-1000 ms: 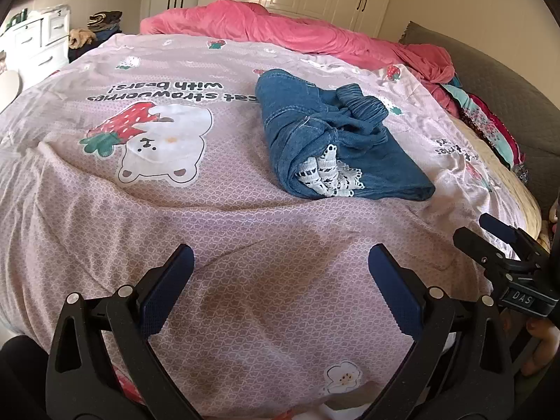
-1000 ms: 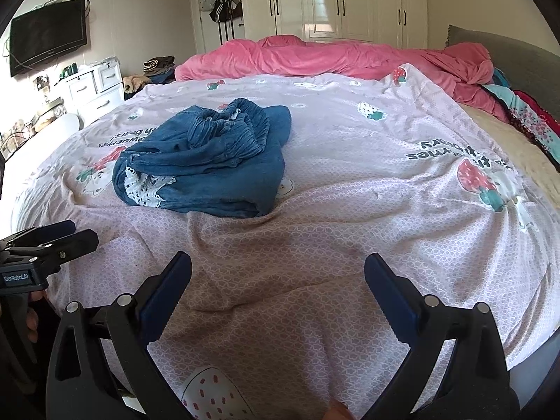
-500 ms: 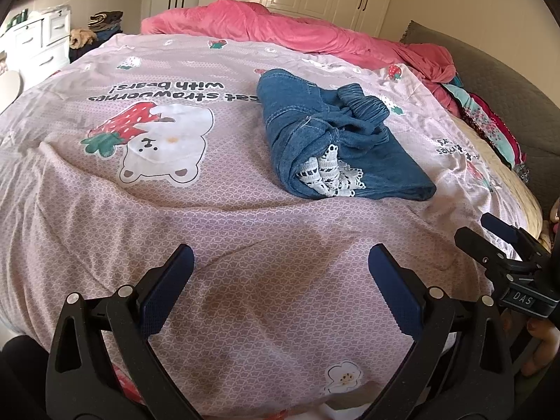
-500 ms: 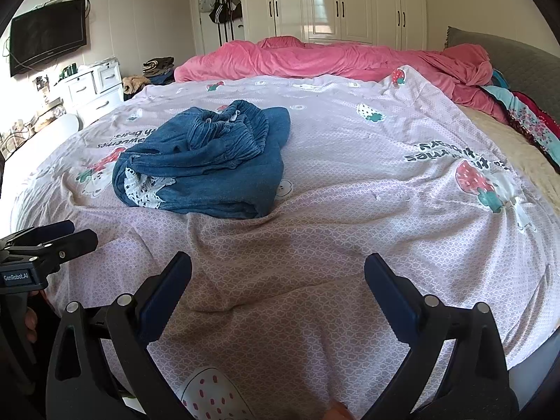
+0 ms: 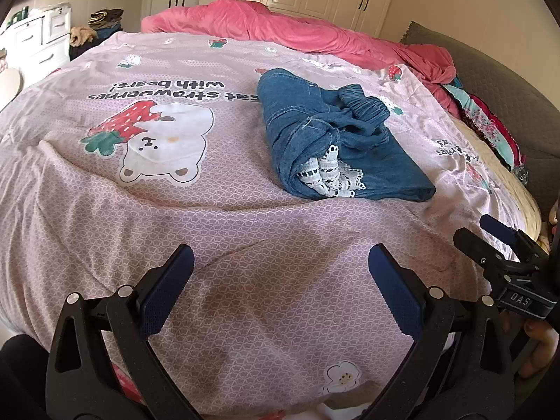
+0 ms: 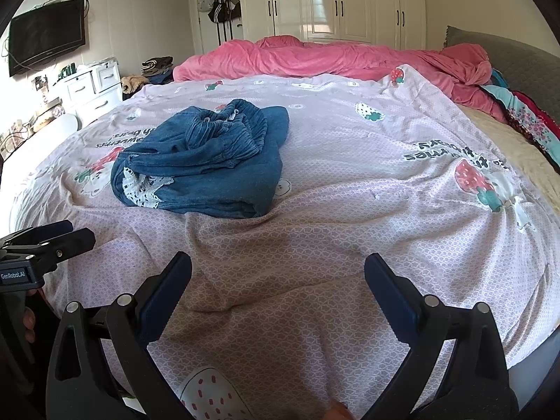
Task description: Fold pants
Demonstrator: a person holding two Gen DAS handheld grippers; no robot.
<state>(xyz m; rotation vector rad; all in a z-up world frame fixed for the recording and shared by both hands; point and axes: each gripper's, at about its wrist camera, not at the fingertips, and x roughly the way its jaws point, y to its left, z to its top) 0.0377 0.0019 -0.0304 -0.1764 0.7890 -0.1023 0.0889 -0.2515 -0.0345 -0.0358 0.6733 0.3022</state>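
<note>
Through the left wrist camera, the left gripper [image 5: 280,280] hangs over the near edge of the bed with its jaws spread wide and empty, its black plastic arms tipped with ribbed blue pads. The pants [image 5: 336,140], soft blue denim with an elastic gathered waistband and white lace trim, lie bunched in a loose fold on the pink bedsheet [image 5: 210,238], right of a printed bear and strawberry. Upside-down writing on the sheet reads "with bears!". A rumpled pink duvet [image 5: 297,28] lies along the far side. The right gripper [image 5: 490,241] shows at the right edge, its body marked "DAS". From the right wrist camera, the right gripper [image 6: 278,283] also stands wide apart, holding nothing, above the wrinkled, finely patterned sheet. The pants [image 6: 206,164] sit well ahead to the left. The left gripper [image 6: 49,238] at the left edge bears a "GenRobot.AI" label.
</note>
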